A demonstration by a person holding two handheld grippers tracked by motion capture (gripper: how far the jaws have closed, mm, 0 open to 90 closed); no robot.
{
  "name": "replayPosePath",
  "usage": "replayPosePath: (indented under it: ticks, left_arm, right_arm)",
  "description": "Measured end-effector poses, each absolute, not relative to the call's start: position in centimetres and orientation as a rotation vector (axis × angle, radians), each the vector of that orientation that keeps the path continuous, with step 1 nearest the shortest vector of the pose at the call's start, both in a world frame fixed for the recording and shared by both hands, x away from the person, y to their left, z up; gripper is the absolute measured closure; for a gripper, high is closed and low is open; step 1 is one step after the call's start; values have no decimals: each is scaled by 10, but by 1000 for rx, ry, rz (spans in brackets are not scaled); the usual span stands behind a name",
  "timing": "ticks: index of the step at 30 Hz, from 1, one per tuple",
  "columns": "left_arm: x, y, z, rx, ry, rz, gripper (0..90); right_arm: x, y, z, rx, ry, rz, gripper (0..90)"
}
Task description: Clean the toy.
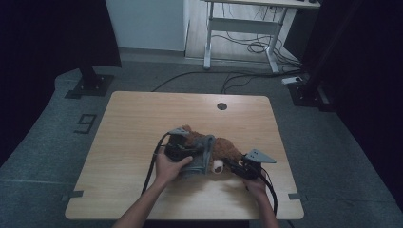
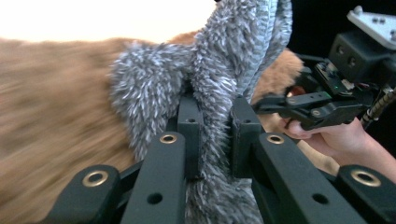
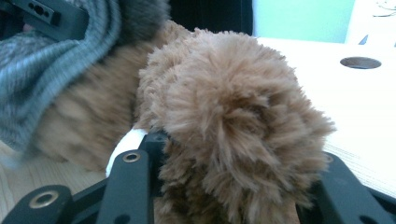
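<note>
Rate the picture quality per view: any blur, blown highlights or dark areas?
High view: dim, corners nearly black, plush toy small but legible on the table. Left gripper view: background blown out white at top, brown fur smeared by motion blur at left, grey knit garment sharp. Right gripper view: toy's fur crisp, the grey knit at left soft.

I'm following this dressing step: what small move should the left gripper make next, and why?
Probably draw the grey knit garment further along the brown plush toy: the left gripper pinches its fabric, while the right gripper clamps a furry part, anchoring it.
</note>
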State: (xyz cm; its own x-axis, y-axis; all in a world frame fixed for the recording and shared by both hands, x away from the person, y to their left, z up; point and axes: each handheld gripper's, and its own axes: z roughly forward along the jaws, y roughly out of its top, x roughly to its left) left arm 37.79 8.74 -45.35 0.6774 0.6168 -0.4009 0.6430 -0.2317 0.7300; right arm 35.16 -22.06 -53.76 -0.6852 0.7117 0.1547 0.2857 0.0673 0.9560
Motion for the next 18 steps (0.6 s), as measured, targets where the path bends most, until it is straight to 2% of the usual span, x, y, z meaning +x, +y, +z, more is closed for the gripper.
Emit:
replayPosePath:
  ticks: [8,18]
  left_arm:
    - [370,130,-459,1904,1021,27,783]
    - [371,183,-468,1876,1163,138,783]
  right_arm:
    - [351,-220,-538,992,1995,1650,539]
    - [351,-220,-538,993,1993,1654,539]
